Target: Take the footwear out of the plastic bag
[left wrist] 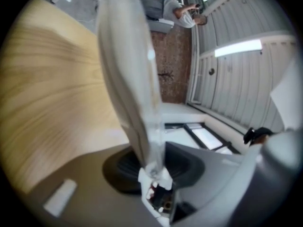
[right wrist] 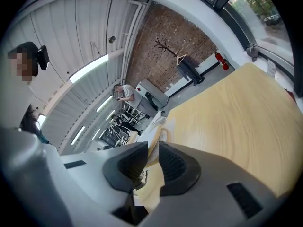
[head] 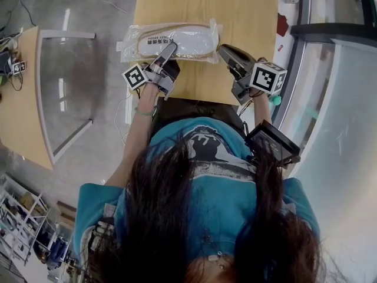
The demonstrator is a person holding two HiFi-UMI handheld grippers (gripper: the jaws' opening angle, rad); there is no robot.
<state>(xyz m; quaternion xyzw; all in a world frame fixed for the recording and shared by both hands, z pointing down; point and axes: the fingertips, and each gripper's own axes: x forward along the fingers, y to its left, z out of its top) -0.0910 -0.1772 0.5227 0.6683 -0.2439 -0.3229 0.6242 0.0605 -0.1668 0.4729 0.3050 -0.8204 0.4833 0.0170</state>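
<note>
From the head view, we see the bag (head: 131,45) lying flat across the table (head: 235,16), close to the table's near edge and lengthwise along it. The slipper (head: 182,40) is inside the bag. The left gripper (head: 169,49) comes in over the table's near edge onto the bag's near side. The right gripper (head: 225,52) comes over the same edge, nearer the table's right side, and meets the bag's end. Beyond the bag, bare wood runs to the table's far edge. Off the table's left side, floor (head: 112,5) lies open as far as a glass panel (head: 65,93). A dark frame (head: 330,31) stands near the table's right side.

In the left gripper view, the left gripper (left wrist: 154,162) has its jaws closed on the bag (left wrist: 128,65). Thin plastic is pinched between the pads, and the rest of the bag stretches away above the table (left wrist: 52,89). The wood spreads wide on one side only. A person (left wrist: 182,13) stands well beyond the table.

In the right gripper view, the right gripper (right wrist: 152,150) has its jaws drawn in to a narrow slot. We read them as clamped on the end of the bag (right wrist: 156,129), which fills the upper part of that slot. The table (right wrist: 236,122) opens broadly to one side, and its far edge (right wrist: 208,86) shows against the floor.
</note>
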